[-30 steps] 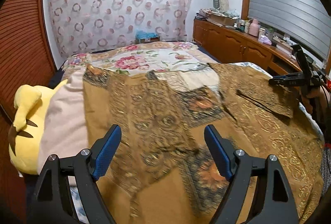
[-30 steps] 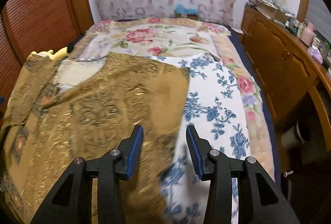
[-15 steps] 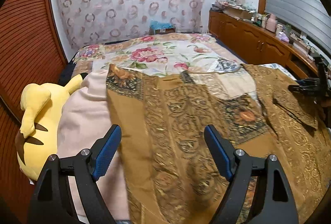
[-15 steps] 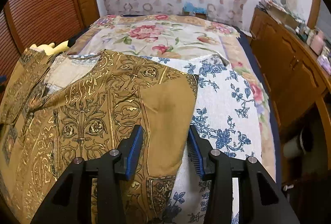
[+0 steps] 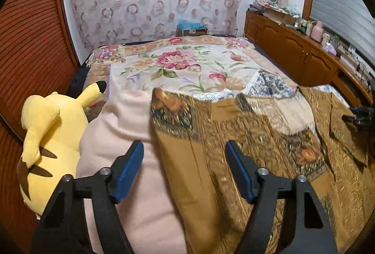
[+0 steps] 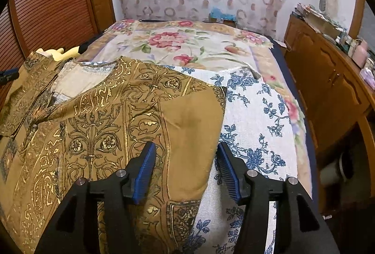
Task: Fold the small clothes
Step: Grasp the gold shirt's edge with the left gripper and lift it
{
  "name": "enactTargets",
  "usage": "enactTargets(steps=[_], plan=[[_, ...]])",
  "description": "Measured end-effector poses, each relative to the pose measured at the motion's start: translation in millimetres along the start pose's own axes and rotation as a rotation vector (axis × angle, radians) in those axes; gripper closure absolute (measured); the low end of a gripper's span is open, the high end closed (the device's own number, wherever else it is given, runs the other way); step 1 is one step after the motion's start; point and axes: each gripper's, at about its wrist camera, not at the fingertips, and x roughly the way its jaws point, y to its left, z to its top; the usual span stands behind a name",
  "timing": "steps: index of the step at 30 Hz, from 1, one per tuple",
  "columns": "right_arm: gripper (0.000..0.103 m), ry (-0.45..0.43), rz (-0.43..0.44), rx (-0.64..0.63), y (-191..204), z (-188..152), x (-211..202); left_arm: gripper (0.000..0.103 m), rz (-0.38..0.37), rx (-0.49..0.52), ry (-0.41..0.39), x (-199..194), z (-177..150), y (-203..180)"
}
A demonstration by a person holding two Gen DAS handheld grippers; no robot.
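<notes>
A brown garment with gold ornamental print [image 6: 105,125] lies spread flat across the bed. In the left wrist view its left edge [image 5: 187,172] runs between the blue pads of my left gripper [image 5: 184,160]. Those jaws are closing, and the pads stand clear of the cloth. In the right wrist view the garment's right edge lies between the pads of my right gripper [image 6: 186,160]. Its jaws are opening and do not pinch the fabric. Each gripper shows small at the other view's edge: the right gripper [image 5: 361,113], the left gripper [image 6: 8,74].
A yellow plush toy [image 5: 46,136] and a pink blanket [image 5: 121,125] lie left of the garment. A blue-and-white floral cloth [image 6: 257,113] lies under its right side on the flowered bedspread [image 5: 178,61]. A wooden cabinet [image 5: 293,52] lines the right wall.
My left gripper has slid left across the garment to its left edge, and its jaws have narrowed. The right gripper has stayed at the right edge with its jaws spreading wider.
</notes>
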Motion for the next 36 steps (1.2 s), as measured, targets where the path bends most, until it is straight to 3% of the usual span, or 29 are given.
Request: enactTargets(steps=[3, 11, 13, 16, 18, 20, 33, 36], plan=[[0.045, 0.001, -0.001, 0.002, 0, 1, 0, 0.041, -0.022, -0.026, 0.013, 9, 9, 8], [0.044, 0.000, 0.000, 0.003, -1, 1, 0, 0.041, -0.032, -0.067, 0.048, 30, 16, 15], [0.043, 0.000, 0.000, 0.002, 0, 1, 1, 0.049, -0.042, -0.061, 0.039, 28, 17, 14], [0.043, -0.001, -0.001, 0.003, -1, 0, 1, 0.069, -0.057, -0.049, 0.027, 25, 18, 10], [0.043, -0.001, -0.003, 0.002, 0, 0, 1, 0.088, -0.056, -0.037, 0.019, 22, 19, 7], [0.042, -0.001, -0.008, 0.001, 0, 0, 1, 0.099, -0.089, -0.030, 0.012, 19, 19, 3], [0.041, 0.088, 0.040, -0.026, -15, 35, 23, 0.099, -0.154, 0.074, 0.004, -10, 1, -48], [0.045, 0.086, 0.017, -0.009, -19, 42, 28, 0.099, -0.163, 0.074, 0.005, -16, -6, -52]])
